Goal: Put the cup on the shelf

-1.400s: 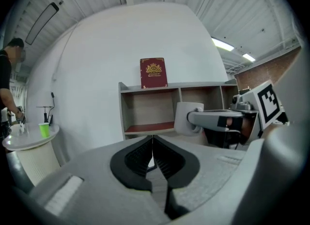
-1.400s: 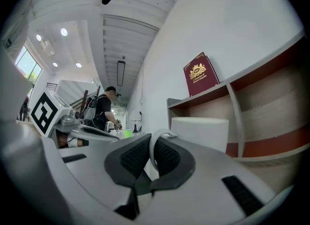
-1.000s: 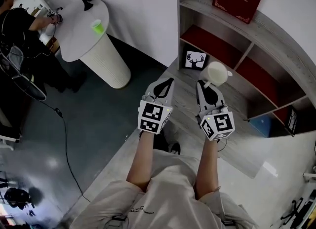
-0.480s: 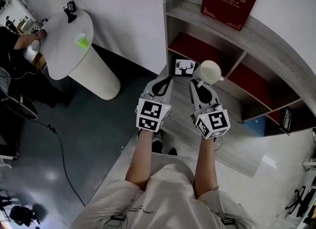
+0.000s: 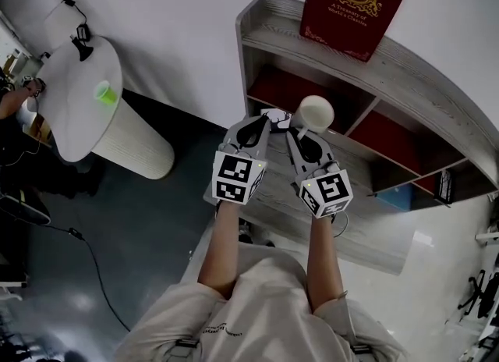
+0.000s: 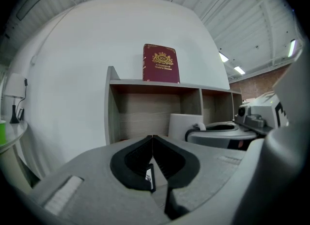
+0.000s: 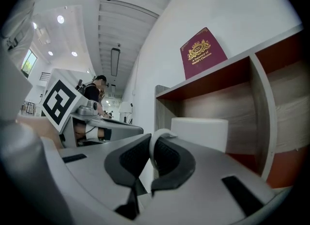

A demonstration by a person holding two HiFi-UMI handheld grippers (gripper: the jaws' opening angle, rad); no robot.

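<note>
Right gripper point(image 5: 302, 136) point(image 7: 151, 144): jaws pinched on the thin looped handle of the white cylindrical cup point(image 5: 314, 111) point(image 7: 199, 131); the loop sits upright between the two black pads.
Cup, place: just past the right gripper's tips and slightly to their right, its body clear of the jaws, in front of the left-hand opening of the grey wooden shelf with red back panels point(image 5: 405, 87) point(image 7: 259, 98). The gripper hides its base, so I cannot tell whether it rests on a board.
Cup, axis: long axis vertical, mouth up, handle turned back toward the right gripper.
Left gripper point(image 5: 257, 128) point(image 6: 153, 139): jaws pressed together with nothing between them; it is level with the right gripper and just to its left. From it, the cup point(image 6: 186, 124) shows ahead and to the right.
Shelf: straight ahead of both grippers.
Dark red hardback book with gold crest point(image 5: 351, 5) point(image 6: 161, 63) point(image 7: 202, 52): upright on the shelf's top board, above and beyond the grippers.
Round white table point(image 5: 74, 99): well to the left of the left gripper, with a small green cup point(image 5: 104, 93) on it.
</note>
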